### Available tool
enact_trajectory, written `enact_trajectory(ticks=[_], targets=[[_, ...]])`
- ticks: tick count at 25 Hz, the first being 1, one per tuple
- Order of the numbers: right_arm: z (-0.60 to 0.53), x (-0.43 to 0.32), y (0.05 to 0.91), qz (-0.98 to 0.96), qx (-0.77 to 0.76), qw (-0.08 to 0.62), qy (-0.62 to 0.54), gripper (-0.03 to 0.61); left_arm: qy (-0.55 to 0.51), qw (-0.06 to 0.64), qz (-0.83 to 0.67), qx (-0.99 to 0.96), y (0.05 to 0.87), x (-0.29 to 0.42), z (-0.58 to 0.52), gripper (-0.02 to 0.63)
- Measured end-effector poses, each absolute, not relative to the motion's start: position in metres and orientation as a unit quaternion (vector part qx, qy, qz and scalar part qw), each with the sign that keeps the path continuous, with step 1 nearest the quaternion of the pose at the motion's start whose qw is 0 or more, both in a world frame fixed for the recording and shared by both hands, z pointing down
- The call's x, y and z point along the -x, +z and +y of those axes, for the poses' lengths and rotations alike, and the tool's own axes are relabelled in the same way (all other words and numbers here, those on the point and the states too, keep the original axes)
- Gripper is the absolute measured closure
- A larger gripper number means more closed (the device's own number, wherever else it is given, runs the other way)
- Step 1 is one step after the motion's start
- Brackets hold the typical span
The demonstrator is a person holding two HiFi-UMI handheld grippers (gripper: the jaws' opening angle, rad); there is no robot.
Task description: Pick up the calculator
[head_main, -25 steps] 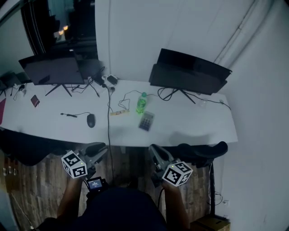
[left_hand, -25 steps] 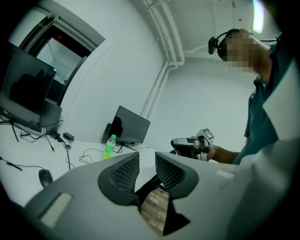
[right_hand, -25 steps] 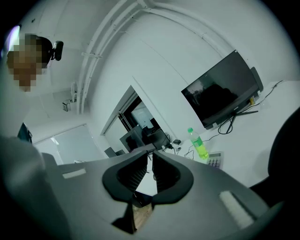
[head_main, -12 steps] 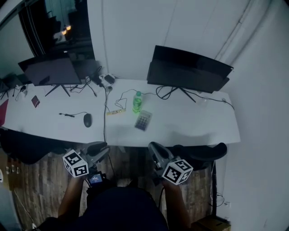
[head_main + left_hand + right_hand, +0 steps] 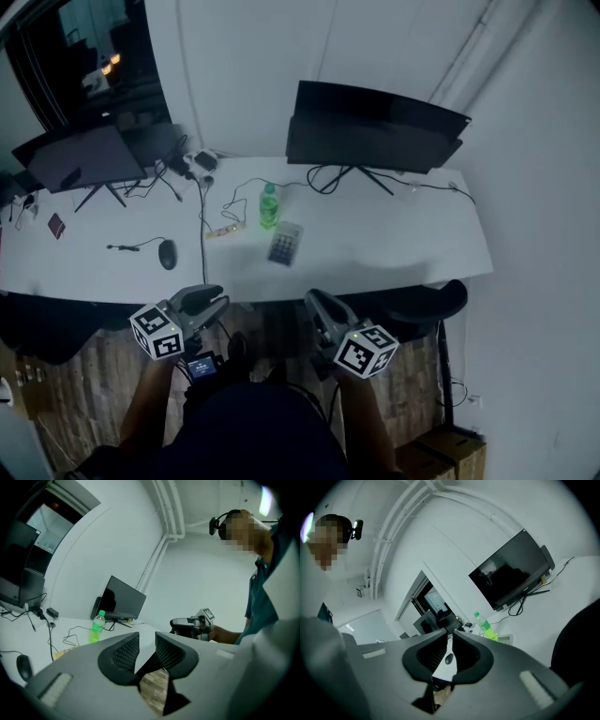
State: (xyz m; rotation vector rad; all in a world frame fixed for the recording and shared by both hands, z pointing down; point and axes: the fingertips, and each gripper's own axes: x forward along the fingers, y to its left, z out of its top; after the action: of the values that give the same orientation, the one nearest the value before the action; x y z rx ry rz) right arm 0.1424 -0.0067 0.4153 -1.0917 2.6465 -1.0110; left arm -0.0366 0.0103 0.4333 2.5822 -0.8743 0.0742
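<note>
The white desk (image 5: 394, 246) spans the head view. Below its near edge are the right gripper (image 5: 320, 307), jaws closed on nothing, and the left gripper (image 5: 204, 300), jaws slightly parted and empty. The calculator (image 5: 284, 246) lies flat on the desk, well apart from both: at 11 o'clock from the right gripper and 2 o'clock from the left.
</note>
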Motion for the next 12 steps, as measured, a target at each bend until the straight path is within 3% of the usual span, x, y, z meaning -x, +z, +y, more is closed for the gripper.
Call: enact_trajectory(ticks=[12], targets=[[-0.033,-0.132,0.414,0.844,0.422,0.052,-0.328,0.561,0.021,0.206,-0.238,-0.949,0.431,0.035,-0.051,0.511]])
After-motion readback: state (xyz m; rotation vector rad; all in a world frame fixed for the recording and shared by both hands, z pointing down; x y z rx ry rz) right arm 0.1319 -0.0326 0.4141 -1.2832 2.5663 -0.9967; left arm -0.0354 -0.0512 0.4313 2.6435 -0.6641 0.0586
